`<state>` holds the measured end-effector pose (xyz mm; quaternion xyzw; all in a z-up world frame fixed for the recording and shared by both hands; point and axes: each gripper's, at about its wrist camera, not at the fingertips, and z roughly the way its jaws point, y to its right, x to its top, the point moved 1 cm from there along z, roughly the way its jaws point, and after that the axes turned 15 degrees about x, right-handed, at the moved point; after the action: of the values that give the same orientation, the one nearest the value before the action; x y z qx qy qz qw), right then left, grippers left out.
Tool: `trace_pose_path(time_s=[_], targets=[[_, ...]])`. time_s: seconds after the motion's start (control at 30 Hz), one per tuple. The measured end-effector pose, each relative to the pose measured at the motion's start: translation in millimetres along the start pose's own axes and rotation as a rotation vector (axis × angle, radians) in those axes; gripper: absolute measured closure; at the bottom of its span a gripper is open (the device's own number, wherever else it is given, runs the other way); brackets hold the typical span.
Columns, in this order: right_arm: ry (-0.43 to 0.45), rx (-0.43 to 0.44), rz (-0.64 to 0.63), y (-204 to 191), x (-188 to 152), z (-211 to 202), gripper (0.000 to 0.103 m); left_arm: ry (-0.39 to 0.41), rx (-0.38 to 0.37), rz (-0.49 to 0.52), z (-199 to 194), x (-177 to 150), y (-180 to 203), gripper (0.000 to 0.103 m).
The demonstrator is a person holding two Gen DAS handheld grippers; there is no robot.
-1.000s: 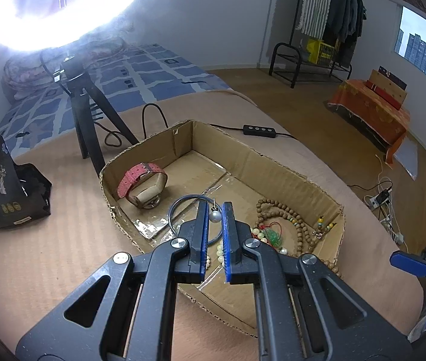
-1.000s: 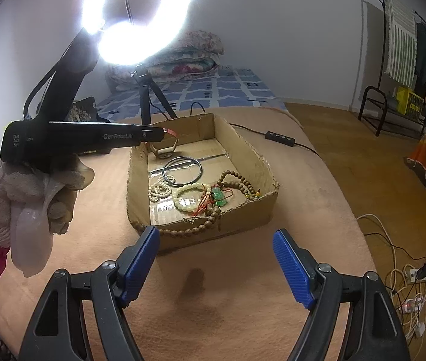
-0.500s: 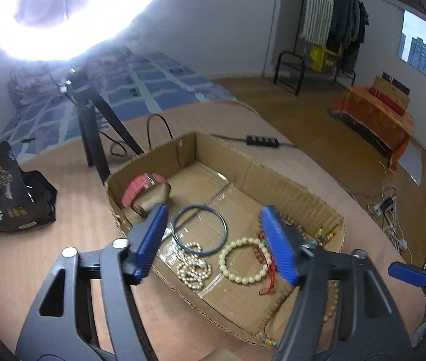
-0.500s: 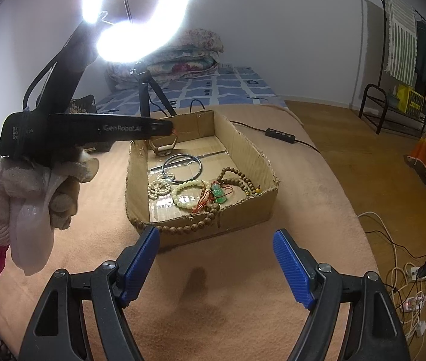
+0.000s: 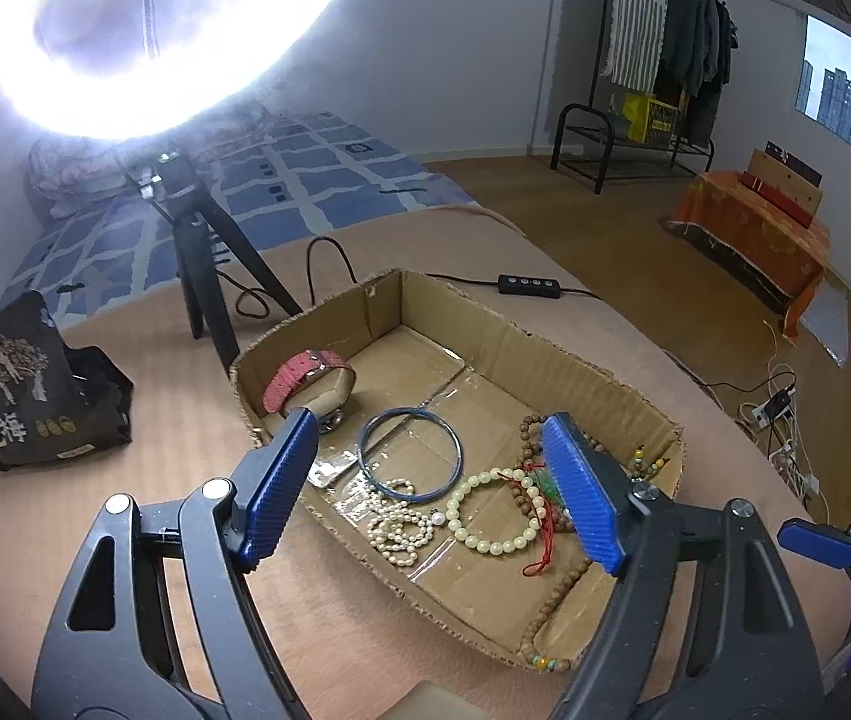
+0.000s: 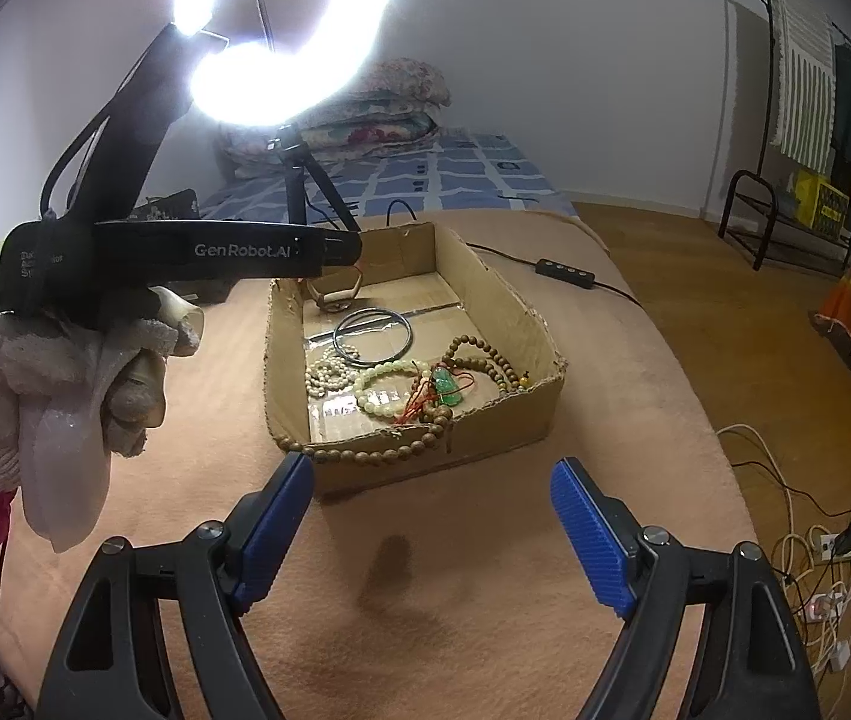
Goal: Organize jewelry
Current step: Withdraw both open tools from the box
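Note:
A shallow cardboard box [image 5: 575, 372] on the tan blanket holds the jewelry: a pink watch [image 5: 305, 378] on a cushion at the far left, a blue bangle [image 5: 410, 456], a pearl string [image 5: 398, 522], a cream bead bracelet [image 5: 494, 516] and a brown wooden bead necklace [image 5: 551, 600]. My left gripper [image 5: 431, 480] hovers over the box's near side. Its jaws are opening wide and nothing is held between the pads. My right gripper [image 6: 434, 516] stands open over bare blanket in front of the box [image 6: 485, 432]. A green pendant [image 6: 446, 390] lies among the beads.
A ring light on a tripod [image 5: 203, 276] stands just behind the box, beside a black bag [image 5: 23, 396]. A cable with an inline switch [image 5: 530, 287] runs past the box's far side. A gloved hand [image 6: 65, 372] grips the left tool. Power strips [image 6: 833, 546] lie on the floor at right.
The left jaws went from shut around the pearl string's end to wide open. The pearl string now lies on the box floor. The right gripper stayed where it was.

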<state>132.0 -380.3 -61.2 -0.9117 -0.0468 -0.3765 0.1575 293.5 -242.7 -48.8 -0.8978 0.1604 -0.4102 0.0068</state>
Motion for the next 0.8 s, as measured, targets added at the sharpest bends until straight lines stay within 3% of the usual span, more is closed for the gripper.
trace_pose_path(time_s=[0.63,0.8], targets=[[0.037,0.0,-0.086,-55,27,-46,0.018,0.092,0.058,-0.092,-114,8,-75,0.023],[0.051,-0.014,-0.111,-74,36,-66,0.012,0.119,0.09,-0.113,-149,1,-97,0.023]])
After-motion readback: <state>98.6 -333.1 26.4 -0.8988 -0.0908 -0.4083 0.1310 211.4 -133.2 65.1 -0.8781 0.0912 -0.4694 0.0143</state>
